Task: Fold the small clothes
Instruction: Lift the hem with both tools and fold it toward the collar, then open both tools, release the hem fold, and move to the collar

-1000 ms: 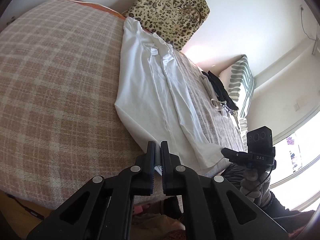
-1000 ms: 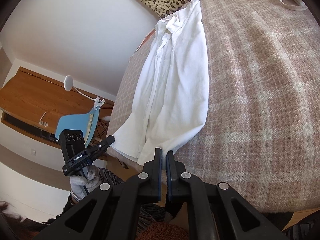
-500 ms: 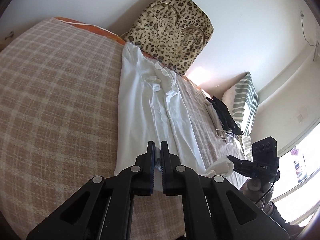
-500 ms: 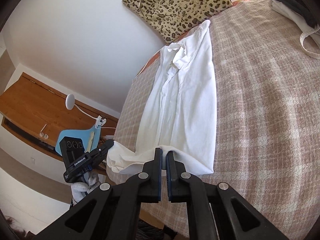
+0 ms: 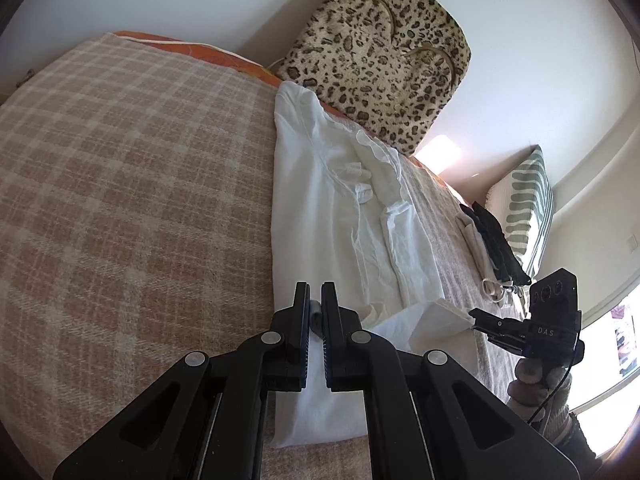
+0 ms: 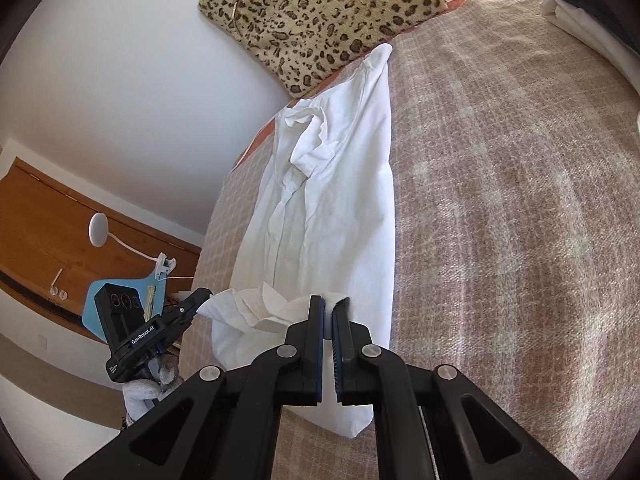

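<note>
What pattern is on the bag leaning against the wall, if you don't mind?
Leopard print, dark spots on tan; the bag shows best in the left wrist view.

Right gripper (image 6: 329, 312) jaws pinch white shirt (image 6: 340, 184) hem above plaid blanket (image 6: 520, 220); left gripper (image 6: 199, 295) pinches it alongside.

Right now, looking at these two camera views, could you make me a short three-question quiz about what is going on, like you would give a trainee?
1. True or false: both the left tongs and the right tongs are clamped on the white shirt.
2. What stands against the wall past the shirt's collar end? A) a leopard-print bag B) a mirror C) a fan
3. Fill in: the shirt lies on a ______ blanket.

Key: 1 true, each pinches the lifted hem end. 2 A, the leopard-print bag. 3 plaid.
</note>
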Tool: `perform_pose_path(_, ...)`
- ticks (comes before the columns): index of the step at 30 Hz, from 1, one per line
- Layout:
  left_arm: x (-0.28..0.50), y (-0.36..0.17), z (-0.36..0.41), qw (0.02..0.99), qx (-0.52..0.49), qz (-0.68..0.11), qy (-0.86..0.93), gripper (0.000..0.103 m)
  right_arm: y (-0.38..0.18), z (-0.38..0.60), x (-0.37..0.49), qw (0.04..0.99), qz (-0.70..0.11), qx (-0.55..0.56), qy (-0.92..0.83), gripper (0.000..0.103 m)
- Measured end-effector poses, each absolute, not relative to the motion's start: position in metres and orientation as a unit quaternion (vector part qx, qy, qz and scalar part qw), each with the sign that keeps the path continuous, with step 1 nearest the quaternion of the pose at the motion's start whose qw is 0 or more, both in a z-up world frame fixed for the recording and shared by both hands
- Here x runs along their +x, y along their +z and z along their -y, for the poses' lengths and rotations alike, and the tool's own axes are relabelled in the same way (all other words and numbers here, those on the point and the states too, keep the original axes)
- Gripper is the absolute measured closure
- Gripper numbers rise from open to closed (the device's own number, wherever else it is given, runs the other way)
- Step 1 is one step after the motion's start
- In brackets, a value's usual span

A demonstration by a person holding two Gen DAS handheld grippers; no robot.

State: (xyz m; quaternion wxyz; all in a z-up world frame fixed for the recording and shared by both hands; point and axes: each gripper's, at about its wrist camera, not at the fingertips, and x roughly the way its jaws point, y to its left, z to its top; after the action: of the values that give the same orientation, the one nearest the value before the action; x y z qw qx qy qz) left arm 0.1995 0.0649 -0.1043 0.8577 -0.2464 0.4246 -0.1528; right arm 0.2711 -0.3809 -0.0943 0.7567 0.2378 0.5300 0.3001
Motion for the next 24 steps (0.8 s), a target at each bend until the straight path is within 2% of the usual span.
perform_pose_path(4, 0.207, -0.109, -0.065, 0.858, -0.246, -0.426, -0.146, 0.099, -0.103, 0.383, 0.277, 0.753, -0.537, 0.239, 0.294, 0.101)
perform_pose_path(6, 0.209, -0.106, -0.065, 0.866, -0.236, -0.419, -0.136, 0.098, -0.103, 0.383, 0.279, 0.752, -0.538, 0.24, 0.297, 0.097)
perform_pose_path(7, 0.209, -0.103, -0.065, 0.87, -0.232, -0.416, -0.129, 0.091, -0.102, 0.384, 0.279, 0.753, -0.537, 0.238, 0.295, 0.094)
perform_pose_path(8, 0.21, -0.101, -0.067, 0.873, -0.229, -0.414, -0.119, 0.08, -0.101, 0.385, 0.28, 0.756, -0.536, 0.236, 0.293, 0.086)
perform_pose_path(10, 0.207, -0.094, -0.072, 0.879, -0.233, -0.401, -0.115, 0.074, -0.095, 0.391, 0.281, 0.767, -0.524, 0.238, 0.283, 0.078)
perform_pose_path(14, 0.194, -0.083, -0.071, 0.887, -0.204, -0.39, -0.142, 0.074, -0.07, 0.392, 0.268, 0.798, -0.485, 0.191, 0.302, 0.078)
perform_pose_path(18, 0.182, -0.091, -0.069, 0.877, -0.189, -0.41, -0.163, 0.074, -0.051, 0.365, 0.25, 0.828, -0.452, 0.08, 0.322, 0.077)
perform_pose_path(24, 0.171, -0.097, -0.071, 0.873, -0.181, -0.424, -0.161, 0.074, -0.048, 0.335, 0.238, 0.814, -0.447, 0.017, 0.37, 0.076)
